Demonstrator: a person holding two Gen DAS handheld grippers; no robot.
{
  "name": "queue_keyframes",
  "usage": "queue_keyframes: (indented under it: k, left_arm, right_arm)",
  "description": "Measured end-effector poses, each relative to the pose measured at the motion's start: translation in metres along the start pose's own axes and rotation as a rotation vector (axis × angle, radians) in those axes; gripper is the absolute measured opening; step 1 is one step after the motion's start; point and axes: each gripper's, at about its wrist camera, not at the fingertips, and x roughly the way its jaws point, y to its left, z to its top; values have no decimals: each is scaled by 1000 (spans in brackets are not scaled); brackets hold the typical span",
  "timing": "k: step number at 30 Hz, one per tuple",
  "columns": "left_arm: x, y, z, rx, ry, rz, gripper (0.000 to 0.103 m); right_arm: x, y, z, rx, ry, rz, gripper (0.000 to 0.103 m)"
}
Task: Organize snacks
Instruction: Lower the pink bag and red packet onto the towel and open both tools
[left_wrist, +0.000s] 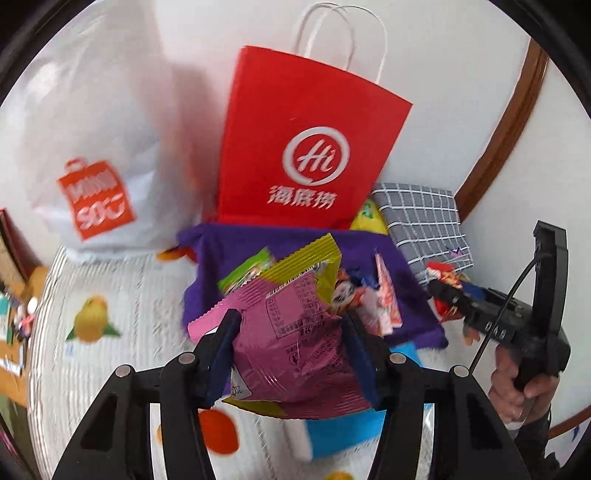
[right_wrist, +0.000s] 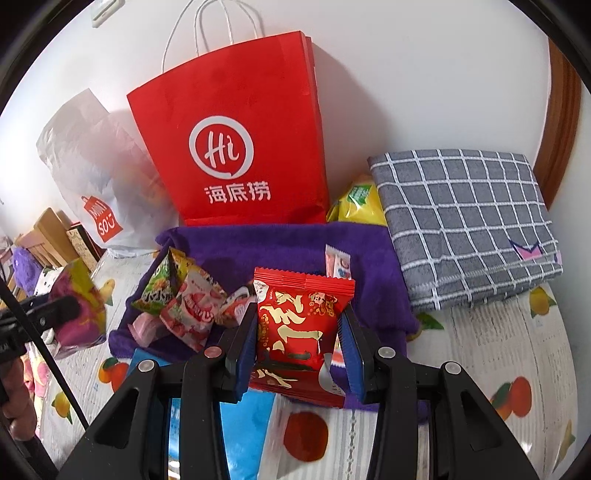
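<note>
Two grippers, each clamped on a snack packet, fill the low centre of their own wrist views. Low in the left wrist view, the left gripper (left_wrist: 291, 354) presses its blue pads against the sides of a pink packet (left_wrist: 291, 332) with a yellow-green end, its printed back facing the lens. Low in the right wrist view, the right gripper (right_wrist: 301, 350) pinches a red packet (right_wrist: 299, 332) with gold lettering between its blue pads; the packet stands upright.

Beneath both lies a white fruit-print table cover (right_wrist: 517, 350), with a light blue flat item (right_wrist: 243, 424) at the bottom centre.

Just beyond, mid-frame, a purple cloth (right_wrist: 280, 247) is spread flat, and on its left part sit loose snacks (right_wrist: 184, 302): a green packet, a pink strawberry-print one, and smaller pieces. A slim white-and-pink stick pack (right_wrist: 338, 264) rises behind the red packet.

To the right, a grey checked folded cloth (right_wrist: 465, 221) rests on the cover, its near corner just beside the purple cloth. A yellow bag (right_wrist: 358, 203) peeks out between it and the red paper bag (right_wrist: 236, 129), which stands upper centre against the white wall. Upper left, a white plastic shopping bag (right_wrist: 92, 177) leans beside it.

At the right edge of the left wrist view, a hand (left_wrist: 521, 387) grips the other tool's handle.
</note>
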Motion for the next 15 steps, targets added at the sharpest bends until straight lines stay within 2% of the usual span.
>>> queue_keyframes:
  k: [6,10,15]
  left_arm:
    - [34,-25,19,25,30,-53,54]
    - [59,-35,25,40,55,-57,54]
    - [88,-40,30,56,80,-29,54]
  right_arm:
    - [17,3,8,-35,10,8,41]
    - [31,3,9,-58,25,5,41]
    - [53,-3,5,-53,70,1,41]
